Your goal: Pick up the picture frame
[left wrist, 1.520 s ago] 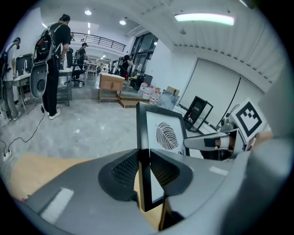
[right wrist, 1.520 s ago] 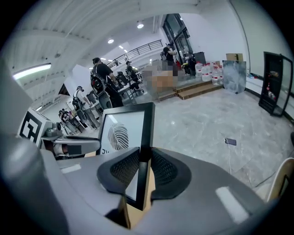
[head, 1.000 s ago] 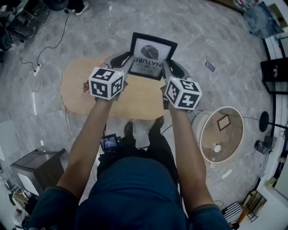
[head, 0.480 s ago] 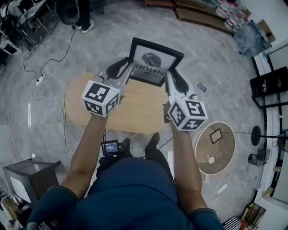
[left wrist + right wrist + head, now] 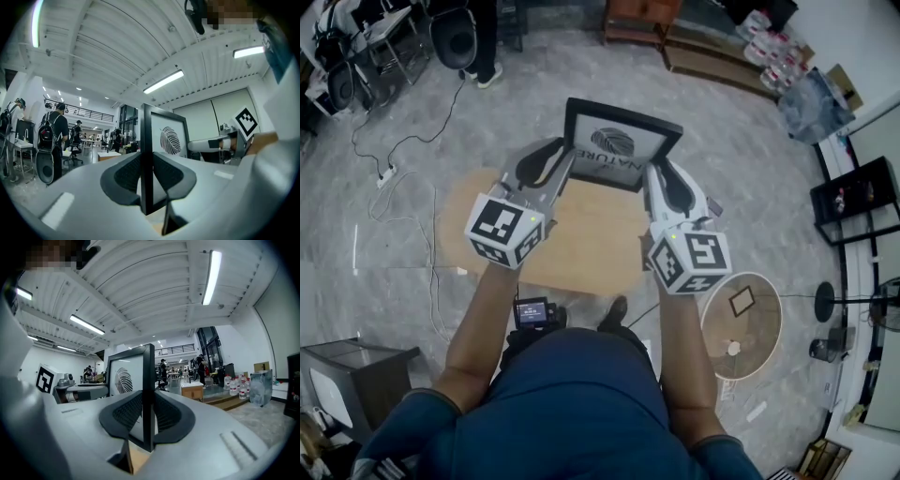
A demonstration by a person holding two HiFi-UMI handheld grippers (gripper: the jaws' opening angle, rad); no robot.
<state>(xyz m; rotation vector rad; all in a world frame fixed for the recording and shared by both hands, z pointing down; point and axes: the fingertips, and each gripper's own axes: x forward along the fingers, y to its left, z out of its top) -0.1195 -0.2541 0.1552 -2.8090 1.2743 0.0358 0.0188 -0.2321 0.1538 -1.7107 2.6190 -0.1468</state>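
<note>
Jaws of left gripper point(image 5: 561, 161) and right gripper point(image 5: 658, 178) pinch the picture frame point(image 5: 619, 145) at 9 and 3 o'clock; held above the table point(image 5: 581, 239), pickup looks done

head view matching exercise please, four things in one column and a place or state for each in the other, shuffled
1 picture frame
2 left gripper
3 right gripper
4 oval wooden table

a stands on the floor, beneath the frame
b shut on the frame's right-hand edge in the head view
c held up, clear of the tabletop
d shut on the frame's left-hand edge in the head view

Pairs: 1-c, 2-d, 3-b, 4-a
</note>
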